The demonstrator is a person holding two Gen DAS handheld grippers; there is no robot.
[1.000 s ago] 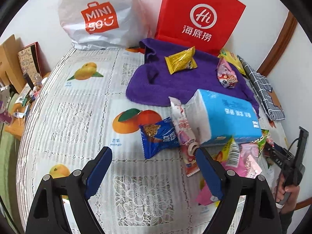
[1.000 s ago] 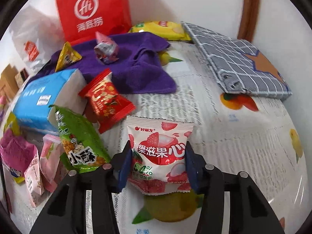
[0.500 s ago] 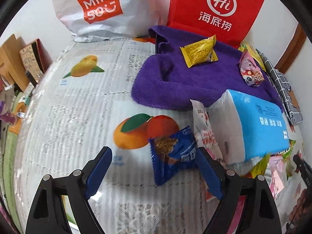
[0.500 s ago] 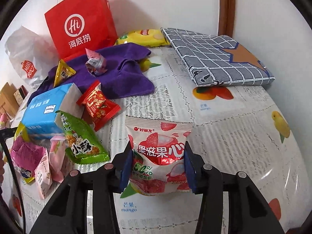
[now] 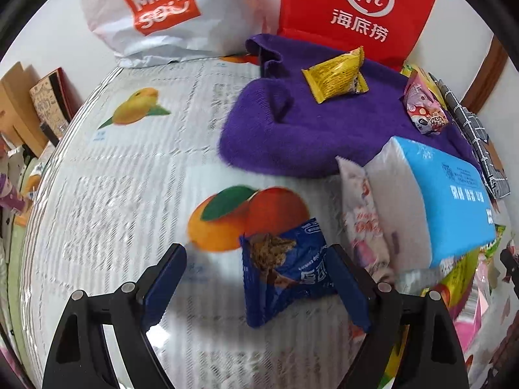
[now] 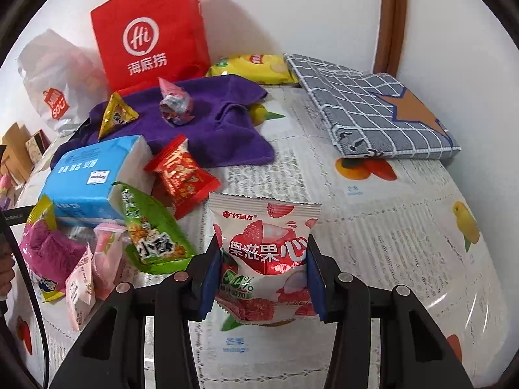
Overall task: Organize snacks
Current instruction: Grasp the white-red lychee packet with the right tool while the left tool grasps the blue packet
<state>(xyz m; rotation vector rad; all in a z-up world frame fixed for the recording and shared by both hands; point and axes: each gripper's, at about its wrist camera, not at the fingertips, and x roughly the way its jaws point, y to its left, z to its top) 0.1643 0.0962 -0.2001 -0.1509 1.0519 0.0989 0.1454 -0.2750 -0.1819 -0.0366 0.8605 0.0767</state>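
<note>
Two grippers, right gripper pinching strawberry packet, left gripper spread, blue packet against its right jaw

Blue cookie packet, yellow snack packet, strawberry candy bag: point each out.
blue cookie packet [image 5: 285,269], left wrist view, middle of the wrapper.
yellow snack packet [image 5: 335,76], left wrist view, wrapper centre.
strawberry candy bag [image 6: 264,253], right wrist view, printed front.

pink packets blurred – cut off at right edge
</note>
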